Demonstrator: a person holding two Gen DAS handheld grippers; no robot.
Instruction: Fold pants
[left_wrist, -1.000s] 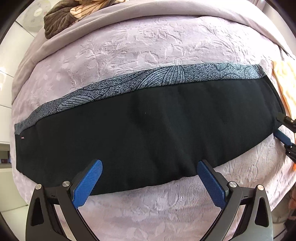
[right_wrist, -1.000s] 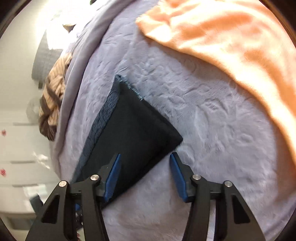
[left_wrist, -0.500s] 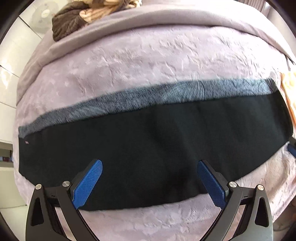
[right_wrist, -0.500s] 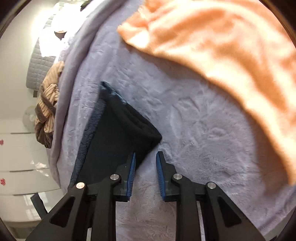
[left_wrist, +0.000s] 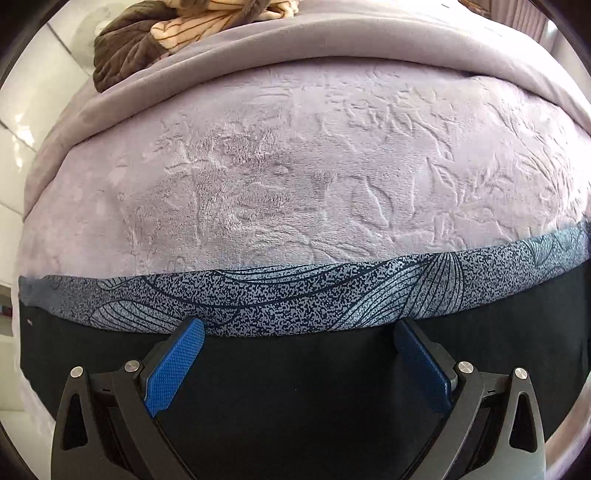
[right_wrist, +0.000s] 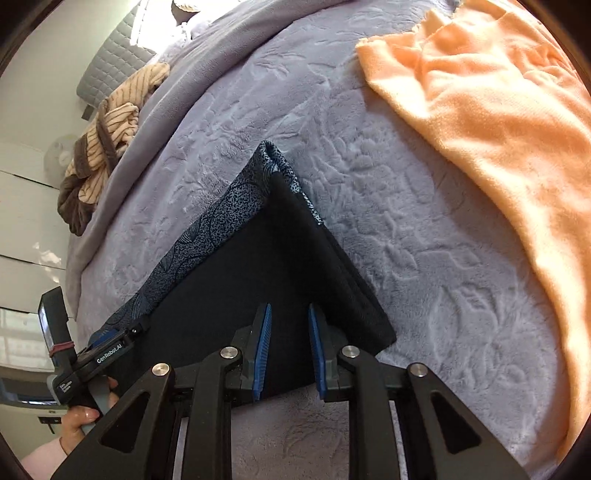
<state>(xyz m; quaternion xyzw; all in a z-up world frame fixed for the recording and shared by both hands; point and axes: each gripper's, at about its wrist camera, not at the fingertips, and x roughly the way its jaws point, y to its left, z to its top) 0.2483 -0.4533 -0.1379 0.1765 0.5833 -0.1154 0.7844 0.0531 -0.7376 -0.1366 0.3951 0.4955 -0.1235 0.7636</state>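
The pants (left_wrist: 295, 398) lie flat on the bed as a long black band with a grey patterned strip (left_wrist: 280, 299) along the far edge. My left gripper (left_wrist: 295, 354) is open, its blue pads (left_wrist: 177, 362) spread wide over the black fabric. In the right wrist view the pants' end (right_wrist: 273, 266) forms a corner. My right gripper (right_wrist: 290, 347) hovers over that end near its front edge, jaws narrowly apart, with nothing visibly pinched. The left gripper shows in the right wrist view (right_wrist: 96, 354), held in a hand.
The bed has a lilac embossed plush cover (left_wrist: 303, 166). An orange towel (right_wrist: 498, 122) lies to the right of the pants' end. A brown and cream striped garment (left_wrist: 177, 33) is bunched at the far side of the bed (right_wrist: 103, 147).
My left gripper has moved forward over the pants, to the patterned strip. My right gripper narrowed from wide open and moved from beside the corner to over the pants' end.
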